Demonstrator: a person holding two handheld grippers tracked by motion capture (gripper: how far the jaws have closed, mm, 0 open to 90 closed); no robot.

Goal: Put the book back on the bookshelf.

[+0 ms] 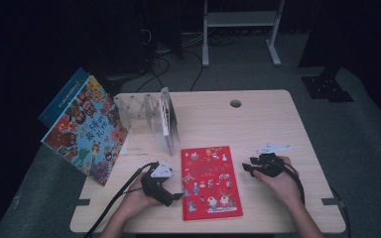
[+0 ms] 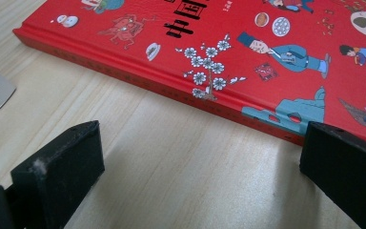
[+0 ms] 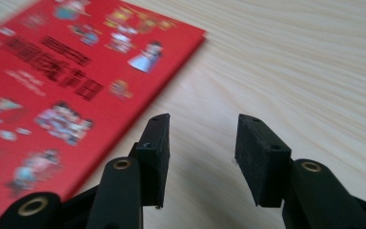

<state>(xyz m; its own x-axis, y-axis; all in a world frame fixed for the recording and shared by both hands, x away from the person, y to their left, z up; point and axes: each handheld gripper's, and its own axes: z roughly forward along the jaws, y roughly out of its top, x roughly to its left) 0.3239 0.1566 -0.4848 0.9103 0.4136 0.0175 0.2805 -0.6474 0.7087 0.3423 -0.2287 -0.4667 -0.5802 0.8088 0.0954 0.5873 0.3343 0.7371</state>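
A red book (image 1: pixel 211 181) is laid flat on the light wooden counter (image 1: pixel 258 119), near the person's edge, between the two hands. Its cover is face up, with small cartoon figures and dark characters printed on it.

The left tongs (image 1: pixel 174 198) are held low at the book's left edge, pointed toward it. In the left gripper view the jaws are spread wide, with bare counter (image 2: pixel 181 176) between them; nothing is gripped. The book's (image 2: pixel 248 62) spine edge is seen just beyond the jaws, and the far jaw sits close to that edge; contact cannot be told.

The right tongs (image 1: pixel 248 167) are held to the right of the book, a little apart from its right edge. In the right gripper view the jaws are partly open, with a moderate gap, and bare wood (image 3: pixel 290 71) is seen between them; nothing is held. The book (image 3: pixel 57 90) is seen to the left of the jaws, not between them.

Farther back on the counter a white folding rack (image 1: pixel 151 116) is stood upright. A colourful picture book (image 1: pixel 85 131) is propped at a slant over the counter's left edge, with a blue book (image 1: pixel 62 96) behind it. A round hole (image 1: pixel 235 103) is seen near the counter's far edge.
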